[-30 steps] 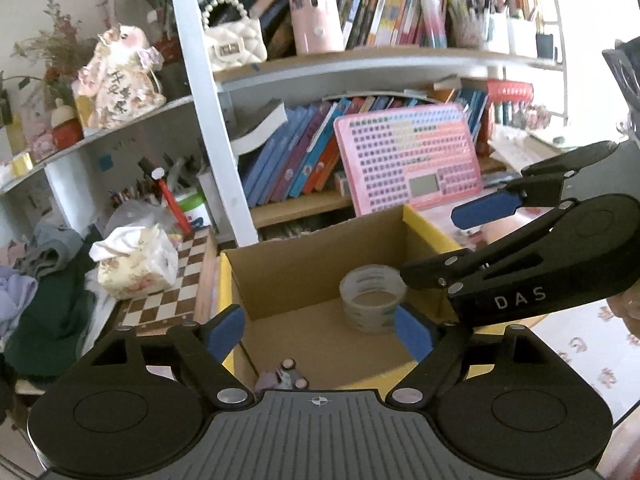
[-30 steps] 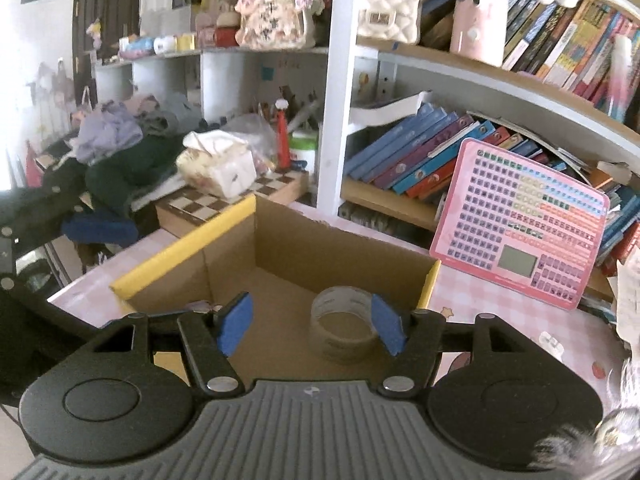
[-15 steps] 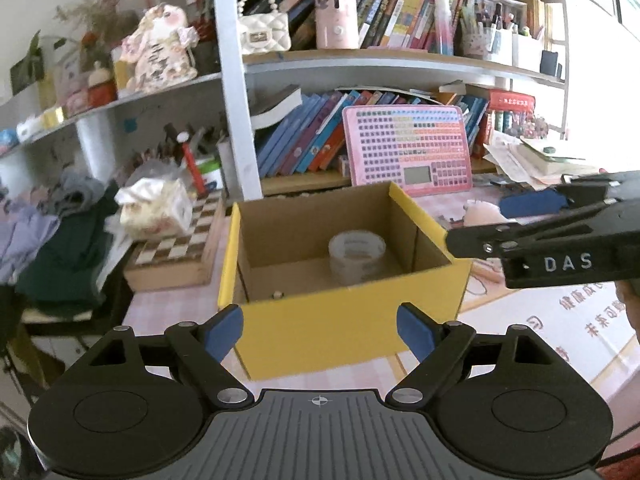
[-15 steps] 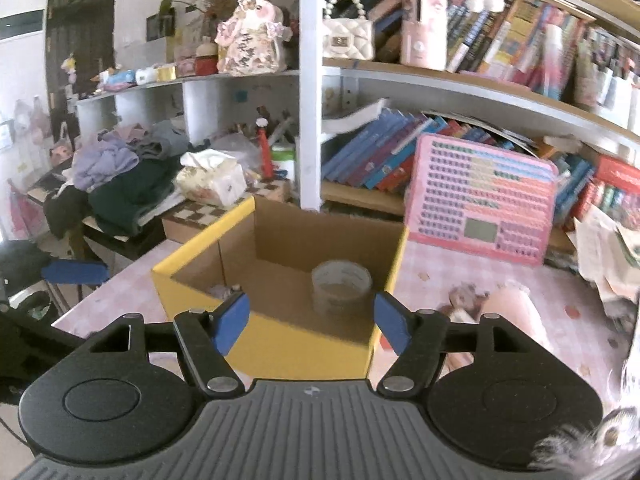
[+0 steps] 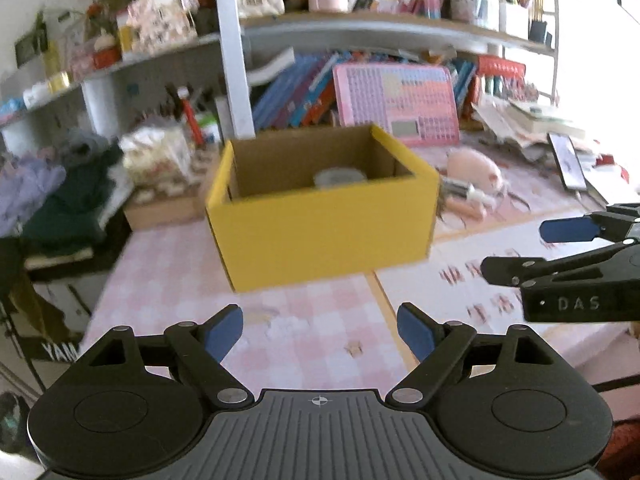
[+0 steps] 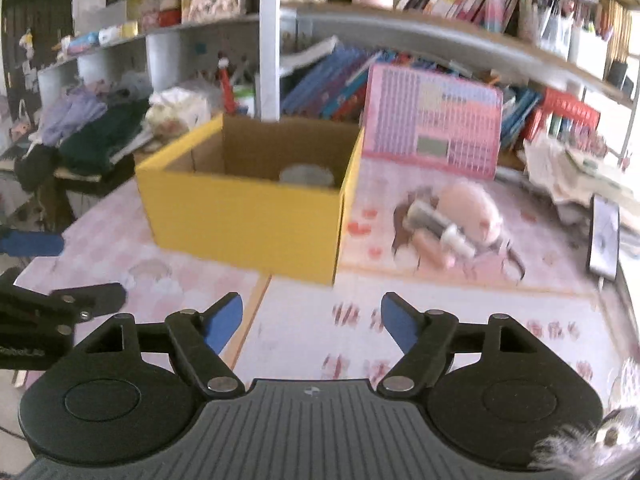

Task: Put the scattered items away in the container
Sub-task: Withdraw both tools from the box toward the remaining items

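My left hand-held gripper (image 5: 320, 330) and right hand-held gripper (image 6: 311, 320) both hang spread and empty above the pink-patterned desk (image 6: 460, 320), short of the yellow cardboard box (image 5: 324, 224). A roll of tape (image 5: 340, 178) stands inside the box. To the box's right, a pink plush toy (image 6: 472, 210), a small bottle (image 6: 438, 226) and other scattered bits lie together on the desk, well ahead of my right fingers. Crowded bookshelves (image 6: 400, 36) fill the wall behind.
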Demonstrator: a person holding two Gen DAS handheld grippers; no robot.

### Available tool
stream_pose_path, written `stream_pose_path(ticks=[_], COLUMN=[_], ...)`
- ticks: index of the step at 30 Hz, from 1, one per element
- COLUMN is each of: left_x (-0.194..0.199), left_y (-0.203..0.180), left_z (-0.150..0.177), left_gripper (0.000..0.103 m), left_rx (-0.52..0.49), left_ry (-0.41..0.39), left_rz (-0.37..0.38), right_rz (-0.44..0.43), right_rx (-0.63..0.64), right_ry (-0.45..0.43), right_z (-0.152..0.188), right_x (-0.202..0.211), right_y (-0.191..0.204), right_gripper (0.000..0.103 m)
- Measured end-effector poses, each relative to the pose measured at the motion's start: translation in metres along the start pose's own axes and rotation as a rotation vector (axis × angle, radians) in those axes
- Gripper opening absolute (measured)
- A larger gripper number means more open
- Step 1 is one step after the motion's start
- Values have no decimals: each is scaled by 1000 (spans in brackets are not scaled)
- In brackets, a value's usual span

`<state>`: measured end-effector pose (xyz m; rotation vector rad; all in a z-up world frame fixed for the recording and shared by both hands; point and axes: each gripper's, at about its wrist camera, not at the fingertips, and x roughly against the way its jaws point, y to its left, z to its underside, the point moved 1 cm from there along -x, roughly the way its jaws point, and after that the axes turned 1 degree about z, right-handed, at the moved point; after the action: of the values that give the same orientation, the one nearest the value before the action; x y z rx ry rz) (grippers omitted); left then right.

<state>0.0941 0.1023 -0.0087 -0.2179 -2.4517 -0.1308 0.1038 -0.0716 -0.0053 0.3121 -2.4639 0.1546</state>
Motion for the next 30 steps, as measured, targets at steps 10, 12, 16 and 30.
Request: stream_pose_path(ticks=[10, 12, 16, 30], left_x=[-4, -4, -8, -27], left_y=[-18, -23, -33, -73], left_z=[16, 18, 21, 21], left_gripper=[94, 94, 94, 94], left_rx=[-26, -40, -45, -113], left_ry=[67, 76, 97, 170], left_rz=[45, 56, 88, 198], right_rz=[18, 31, 59, 114], right_rx=[-25, -53, -97, -164], right_ry=[46, 62, 94, 181], right_z=[17, 21, 33, 57], right_x=[11, 13, 18, 17], right_y=[-5, -9, -20, -53], right_gripper=[85, 86, 86, 86])
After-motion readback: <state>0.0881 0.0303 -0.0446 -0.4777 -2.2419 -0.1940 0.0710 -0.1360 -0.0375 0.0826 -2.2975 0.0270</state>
